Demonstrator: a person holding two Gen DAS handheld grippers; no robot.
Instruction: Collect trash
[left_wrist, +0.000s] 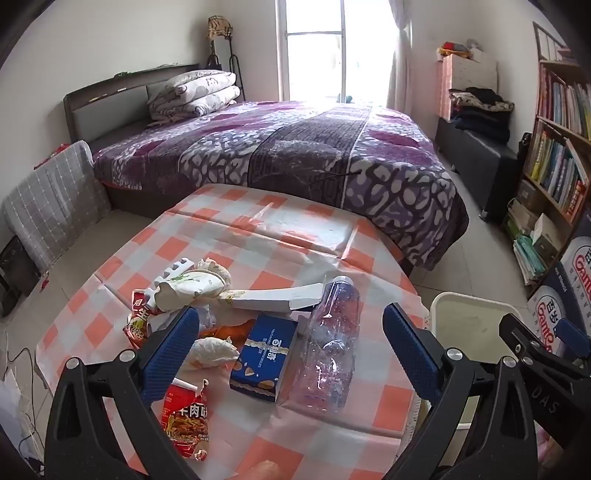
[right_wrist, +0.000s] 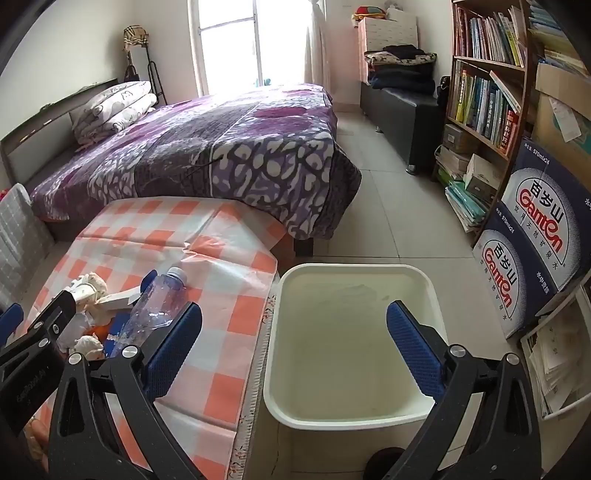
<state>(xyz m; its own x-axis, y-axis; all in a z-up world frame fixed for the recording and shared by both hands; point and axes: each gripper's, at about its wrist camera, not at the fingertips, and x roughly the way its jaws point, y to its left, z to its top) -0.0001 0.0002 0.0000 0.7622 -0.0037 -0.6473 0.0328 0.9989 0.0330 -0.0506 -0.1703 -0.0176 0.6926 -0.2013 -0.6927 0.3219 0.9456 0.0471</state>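
Home bedrm, bed (left_wrist: 280, 155), bookshelf (right_wrist: 487, 74), window (left_wrist: 314, 48)

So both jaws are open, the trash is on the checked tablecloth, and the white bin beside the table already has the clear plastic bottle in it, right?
Not quite: the white plastic bin is empty in the right wrist view. The clear plastic bottle lies on the orange-and-white checked tablecloth with the other trash. The rest holds.
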